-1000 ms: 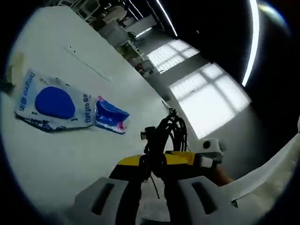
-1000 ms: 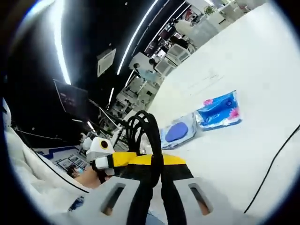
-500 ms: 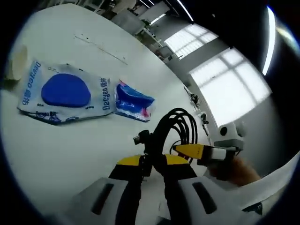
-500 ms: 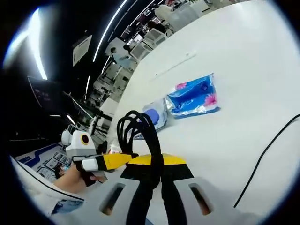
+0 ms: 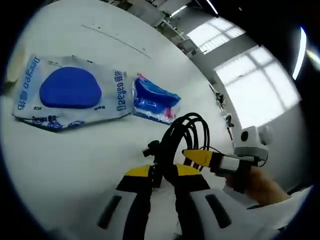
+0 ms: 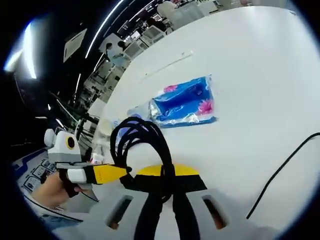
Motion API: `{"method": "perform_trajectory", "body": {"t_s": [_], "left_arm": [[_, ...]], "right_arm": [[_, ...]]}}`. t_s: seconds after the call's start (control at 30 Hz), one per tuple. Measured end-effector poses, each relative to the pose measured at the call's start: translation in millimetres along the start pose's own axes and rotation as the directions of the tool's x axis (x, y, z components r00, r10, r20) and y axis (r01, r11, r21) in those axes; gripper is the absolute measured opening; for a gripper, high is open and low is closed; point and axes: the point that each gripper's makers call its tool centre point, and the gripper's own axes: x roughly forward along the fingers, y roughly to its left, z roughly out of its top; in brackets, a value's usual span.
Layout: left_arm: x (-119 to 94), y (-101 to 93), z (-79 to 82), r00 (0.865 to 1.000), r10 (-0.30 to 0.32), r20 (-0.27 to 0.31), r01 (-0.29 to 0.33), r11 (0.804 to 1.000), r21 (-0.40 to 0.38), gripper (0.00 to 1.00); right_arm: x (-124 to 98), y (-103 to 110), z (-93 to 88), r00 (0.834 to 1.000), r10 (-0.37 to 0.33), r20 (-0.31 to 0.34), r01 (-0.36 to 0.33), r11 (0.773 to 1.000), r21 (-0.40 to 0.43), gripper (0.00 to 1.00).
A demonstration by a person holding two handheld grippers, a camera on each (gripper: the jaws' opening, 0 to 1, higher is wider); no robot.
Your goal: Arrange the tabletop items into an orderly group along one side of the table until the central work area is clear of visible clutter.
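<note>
Both the left tongs (image 5: 162, 176) and the right tongs (image 6: 165, 180) grasp one coiled black cable (image 5: 184, 135) above the white desk (image 5: 75, 160), near a blue tissue pack (image 6: 185, 102)
</note>
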Motion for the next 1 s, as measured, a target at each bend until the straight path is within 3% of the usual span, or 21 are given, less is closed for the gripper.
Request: {"method": "perform_trajectory", "body": {"t_s": [0.07,0.47,0.87,1.0], "left_arm": [[4.0,3.9,-0.9,1.0,0.016,-0.015,-0.017,1.0,-0.026,0.14],[10.0,17.2,-2.1,0.994,0.083,-0.065,-0.087,0.993,-0.074,0.14],[13.9,22.2,-1.6,0.993,0.1,-0.066,-0.105,0.991,-0.08,0.14],[14.7,26.6,-2.6,0.99,0.123,-0.064,-0.126,0.991,-0.046,0.15]], "right_arm": [[4.0,-4.6,-0.2,0.999,-0.033,-0.01,0.032,0.998,-0.051,0.03],[14.2,-13.0,-6.3,0.994,-0.097,-0.052,0.09,0.988,-0.122,0.05],[14.9,-20.3,-5.1,0.993,-0.111,-0.038,0.106,0.988,-0.109,0.05],[14.8,-20.2,-5.1,0.993,-0.11,-0.036,0.106,0.988,-0.11,0.05]]}}
